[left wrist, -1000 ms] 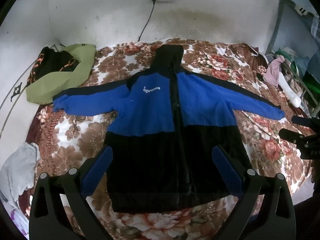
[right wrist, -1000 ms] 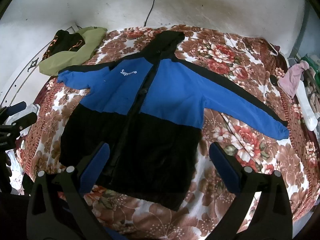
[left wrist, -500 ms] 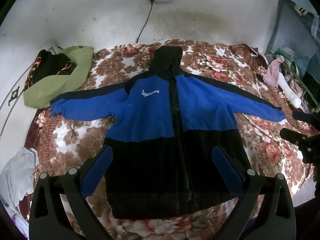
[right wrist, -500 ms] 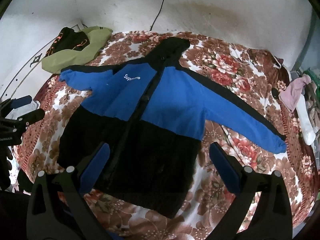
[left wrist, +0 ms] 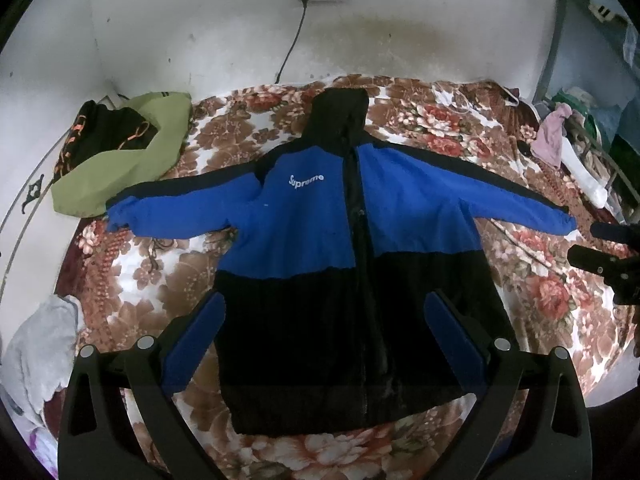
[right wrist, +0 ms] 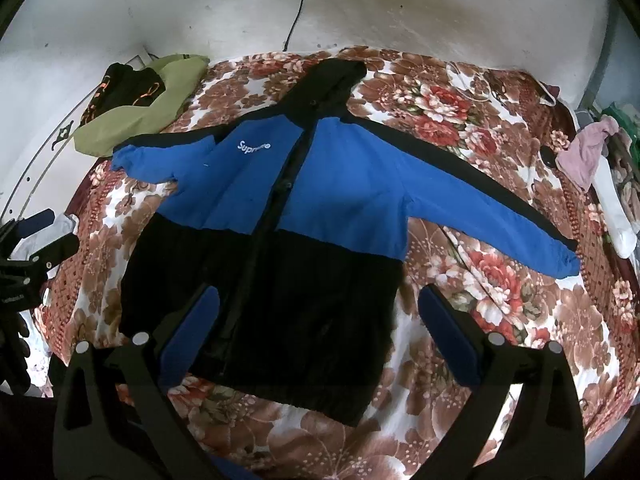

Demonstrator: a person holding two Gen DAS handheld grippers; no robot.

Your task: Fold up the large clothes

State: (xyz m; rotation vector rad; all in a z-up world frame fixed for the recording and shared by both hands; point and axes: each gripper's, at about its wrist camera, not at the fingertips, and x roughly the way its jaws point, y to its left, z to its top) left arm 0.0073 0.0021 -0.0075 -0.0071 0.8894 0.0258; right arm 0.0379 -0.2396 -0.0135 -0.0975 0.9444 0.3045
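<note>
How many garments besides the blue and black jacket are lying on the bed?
2 clearly on it: a green and black garment at the far left corner and a grey one at the near left edge. The clothes at far right seem off the bed; more may be hidden.

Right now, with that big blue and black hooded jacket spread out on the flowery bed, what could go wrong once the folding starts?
The blue and black hooded jacket lies flat with both sleeves out wide. Both the left gripper and right gripper hover open, holding nothing.

1. The floral bedspread is soft, so a pinch may catch it too.
2. The left sleeve cuff ends beside a green and black garment, which could snag.
</note>
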